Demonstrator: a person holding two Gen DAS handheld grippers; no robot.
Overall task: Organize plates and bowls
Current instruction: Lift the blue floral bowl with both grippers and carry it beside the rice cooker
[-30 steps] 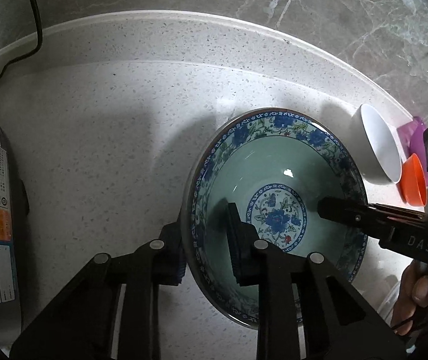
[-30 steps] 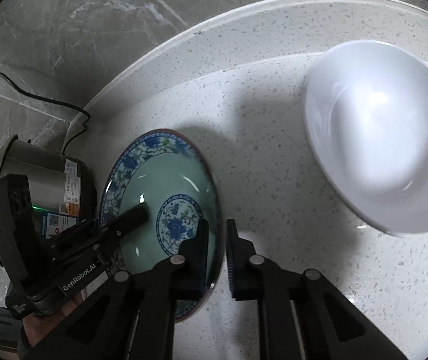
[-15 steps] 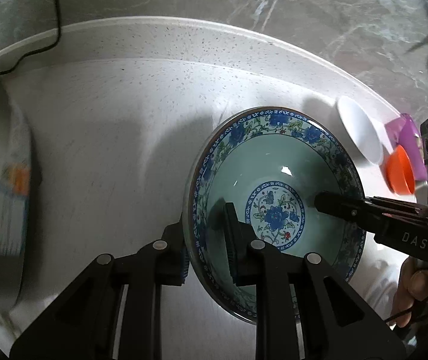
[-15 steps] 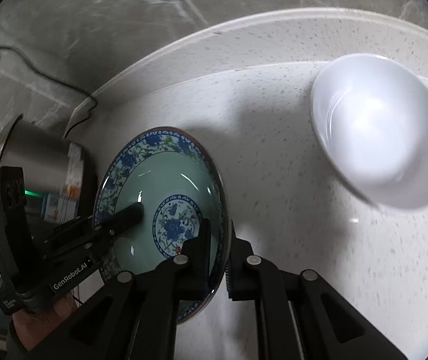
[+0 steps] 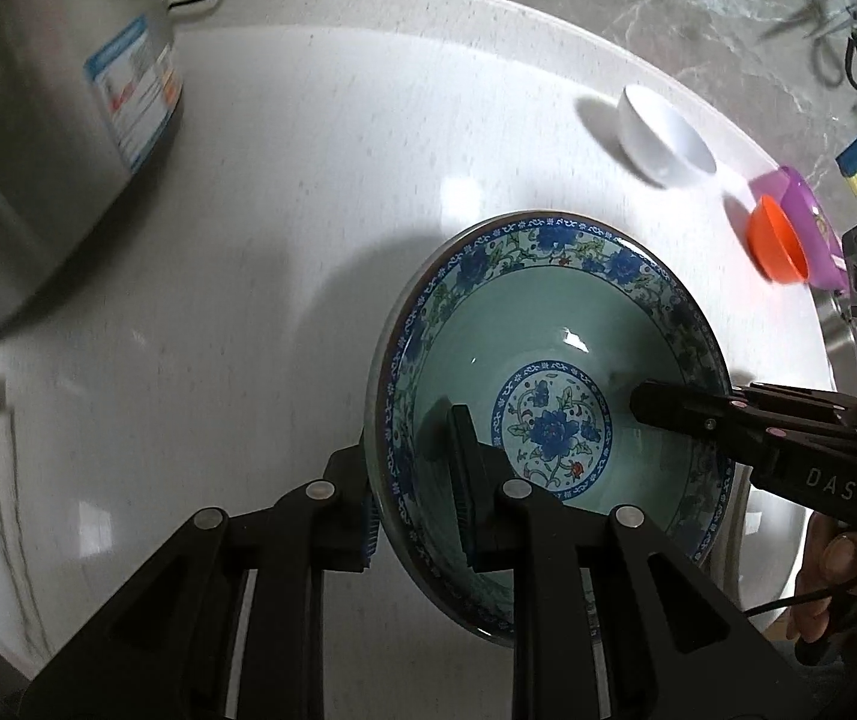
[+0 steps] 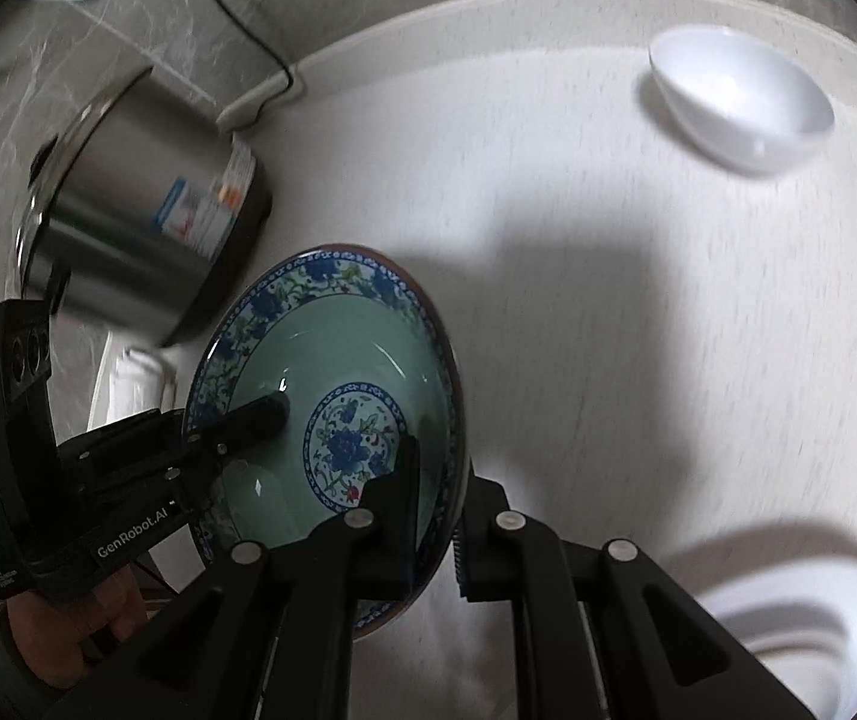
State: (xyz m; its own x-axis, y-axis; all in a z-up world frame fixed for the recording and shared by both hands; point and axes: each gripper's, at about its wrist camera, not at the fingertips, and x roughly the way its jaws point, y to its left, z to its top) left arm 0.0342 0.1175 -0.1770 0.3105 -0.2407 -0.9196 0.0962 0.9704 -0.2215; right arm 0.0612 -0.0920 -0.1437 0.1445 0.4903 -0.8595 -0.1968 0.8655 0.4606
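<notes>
A large green bowl with a blue flower rim (image 5: 548, 360) (image 6: 332, 360) hangs in the air above the white counter, held from both sides. My left gripper (image 5: 416, 474) is shut on its left rim, one finger inside and one outside. My right gripper (image 6: 434, 498) is shut on the opposite rim; it shows in the left wrist view (image 5: 686, 408) at the right. A small white bowl (image 5: 662, 135) (image 6: 734, 102) stands on the counter farther back.
A steel cooker (image 5: 38, 138) (image 6: 128, 222) with a power cord stands at the left. An orange cup (image 5: 776, 246) and a purple container (image 5: 800, 222) sit at the right edge. White dishes (image 6: 800, 630) lie low at the right. A marble wall runs behind.
Both grippers have lifted the green bowl up and back from the counter together. The white bowl looks smaller and farther off, and the cooker has come into view.
</notes>
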